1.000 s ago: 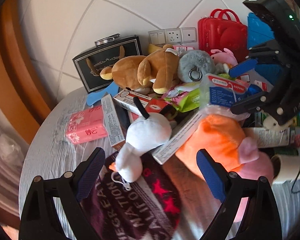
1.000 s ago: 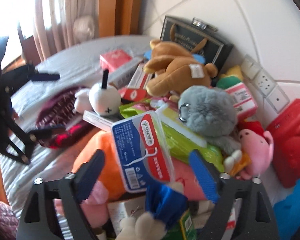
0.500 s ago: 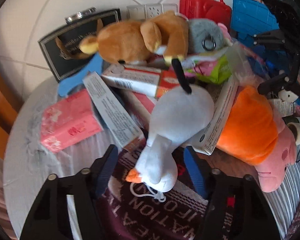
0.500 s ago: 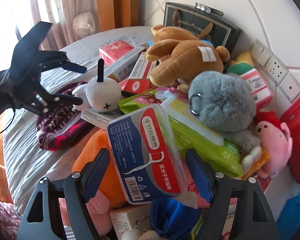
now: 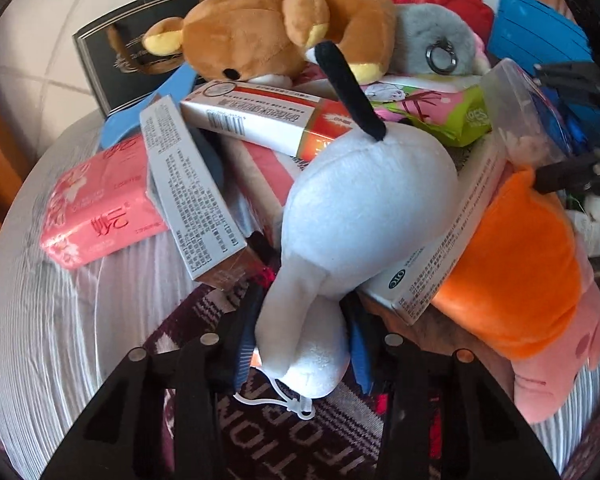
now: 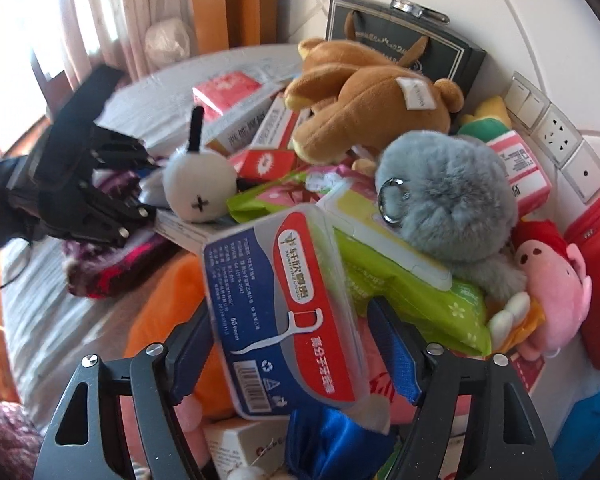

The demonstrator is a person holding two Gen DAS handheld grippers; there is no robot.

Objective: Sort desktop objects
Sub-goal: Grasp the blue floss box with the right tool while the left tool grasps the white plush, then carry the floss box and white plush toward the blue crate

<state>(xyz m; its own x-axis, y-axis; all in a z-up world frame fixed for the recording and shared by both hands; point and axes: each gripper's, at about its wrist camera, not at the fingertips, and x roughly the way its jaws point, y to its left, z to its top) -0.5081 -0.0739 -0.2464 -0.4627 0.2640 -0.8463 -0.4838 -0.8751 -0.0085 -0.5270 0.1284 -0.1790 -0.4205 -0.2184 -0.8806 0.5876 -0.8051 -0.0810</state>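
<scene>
A white plush toy (image 5: 364,208) with a black antenna lies on top of a pile of boxes and soft toys. My left gripper (image 5: 302,320) has its jaws closing on the toy's lower body, and both blue pads (image 5: 246,336) touch it. In the right wrist view the same toy (image 6: 200,192) shows beside the left gripper (image 6: 100,200). A clear floss pick box (image 6: 284,292) with a blue and red label stands between the jaws of my right gripper (image 6: 290,320). Those jaws are closing, with a gap left at the right pad (image 6: 392,344).
A brown bear plush (image 5: 260,40), a grey fluffy ball (image 6: 444,200), a green wipes pack (image 6: 412,292), medicine boxes (image 5: 260,116) and a pink tissue pack (image 5: 96,204) crowd the round table (image 5: 60,340). An orange plush (image 5: 512,272) and a dark knit hat (image 5: 260,440) lie near the front.
My left gripper came down and forward over the white plush, and its jaws narrowed from wide apart to touching it. The right gripper's jaws narrowed slightly around the floss box.
</scene>
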